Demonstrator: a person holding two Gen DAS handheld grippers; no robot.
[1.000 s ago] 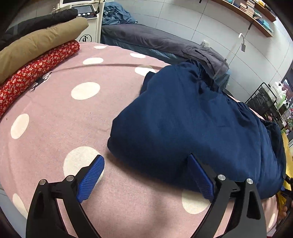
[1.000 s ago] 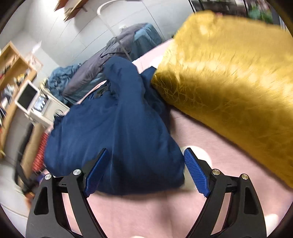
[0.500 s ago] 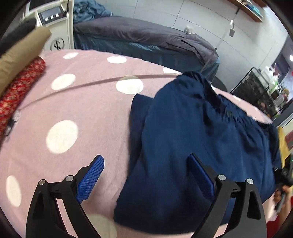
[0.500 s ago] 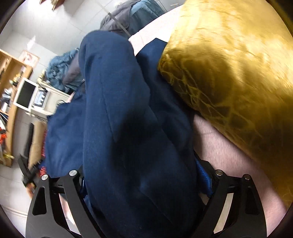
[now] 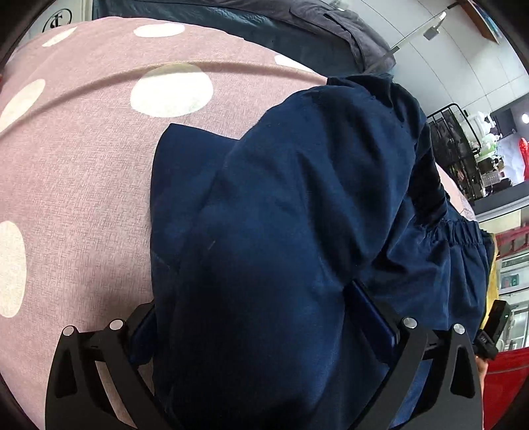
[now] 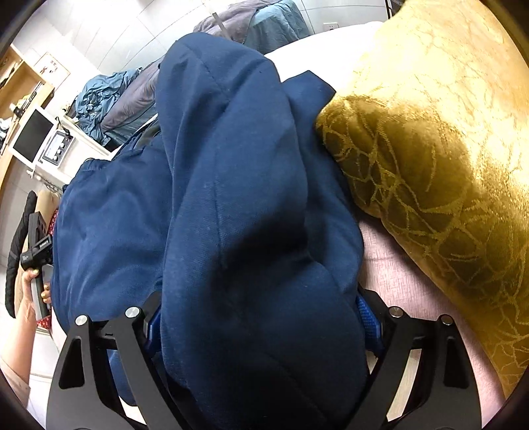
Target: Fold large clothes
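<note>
A large navy blue garment [image 5: 297,215] lies bunched on a pink cloth with white dots [image 5: 82,149]. My left gripper [image 5: 264,330] is shut on a thick fold of the navy garment, which fills the space between its fingers and hides most of the blue pads. My right gripper [image 6: 261,321] is shut on another thick fold of the same garment [image 6: 231,198], lifted toward the camera. An elastic waistband [image 5: 463,231] shows at the right of the left wrist view.
A gold patterned cushion [image 6: 429,149] presses against the garment's right side. Grey and teal bedding [image 5: 264,29] lies beyond the pink cloth. A white machine with a screen [image 6: 43,142] stands at the left. A black wire rack [image 5: 459,142] stands at the right.
Both grippers have moved forward into the navy garment and shut on thick folds of it. The fabric is now bunched up and raised in both views.
</note>
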